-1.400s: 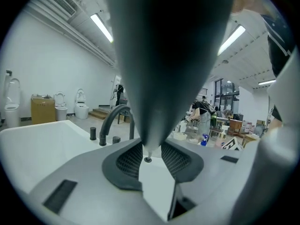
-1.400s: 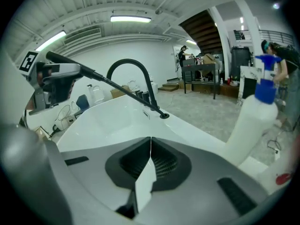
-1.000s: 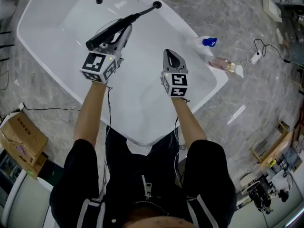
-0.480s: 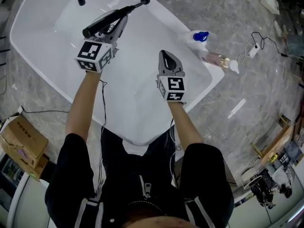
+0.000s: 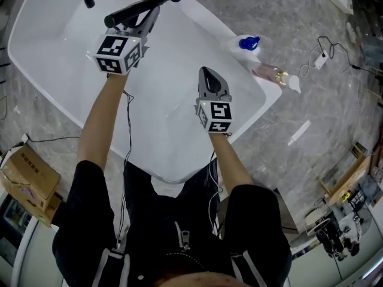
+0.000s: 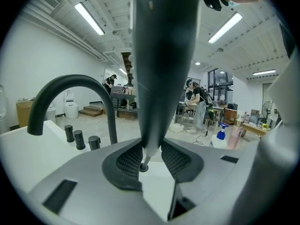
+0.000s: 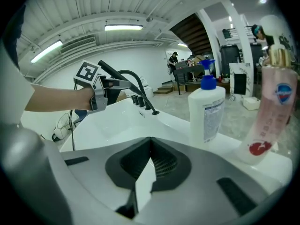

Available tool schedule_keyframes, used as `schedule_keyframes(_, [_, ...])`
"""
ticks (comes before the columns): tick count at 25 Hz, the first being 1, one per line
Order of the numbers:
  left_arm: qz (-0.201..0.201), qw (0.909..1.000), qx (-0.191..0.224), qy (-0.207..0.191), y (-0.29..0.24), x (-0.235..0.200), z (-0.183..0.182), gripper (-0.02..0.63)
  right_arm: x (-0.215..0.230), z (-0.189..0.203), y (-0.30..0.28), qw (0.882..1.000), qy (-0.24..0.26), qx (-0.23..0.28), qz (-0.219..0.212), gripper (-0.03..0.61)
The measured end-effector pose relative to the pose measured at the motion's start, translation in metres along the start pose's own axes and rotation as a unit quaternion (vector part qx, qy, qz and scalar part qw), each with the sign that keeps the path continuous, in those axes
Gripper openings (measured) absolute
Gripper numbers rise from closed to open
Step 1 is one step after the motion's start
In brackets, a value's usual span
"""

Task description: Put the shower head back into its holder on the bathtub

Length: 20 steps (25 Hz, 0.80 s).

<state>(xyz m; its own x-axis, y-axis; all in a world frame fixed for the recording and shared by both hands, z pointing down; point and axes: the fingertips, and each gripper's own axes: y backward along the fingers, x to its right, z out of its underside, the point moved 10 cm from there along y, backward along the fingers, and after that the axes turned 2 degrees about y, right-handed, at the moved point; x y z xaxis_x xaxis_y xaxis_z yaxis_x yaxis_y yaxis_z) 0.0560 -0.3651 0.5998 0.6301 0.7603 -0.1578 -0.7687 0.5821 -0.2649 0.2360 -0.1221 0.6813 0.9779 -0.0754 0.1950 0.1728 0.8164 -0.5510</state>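
clamping slim dark-grey shower head (image 5: pixel 134 8), left hand-held gripper (image 5: pixel 151 17); right hand-held gripper (image 5: pixel 206 73) jaws together, empty.

Person: black short-sleeved top (image 5: pixel 254 220), front zip (image 5: pixel 184 239). Grey left gripper (image 5: pixel 151 15), right gripper (image 5: pixel 207 72); behind each, white black-marked cube (image 5: pixel 118 54), thin cables (image 5: pixel 127 130).
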Motion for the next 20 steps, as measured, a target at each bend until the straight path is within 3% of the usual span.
schedule_keyframes(20, [-0.020,0.9978,-0.055,0.029,-0.080,-0.025,0.040,0.141,0.016,0.039,0.017,0.999,-0.039,-0.018,0.010,0.006])
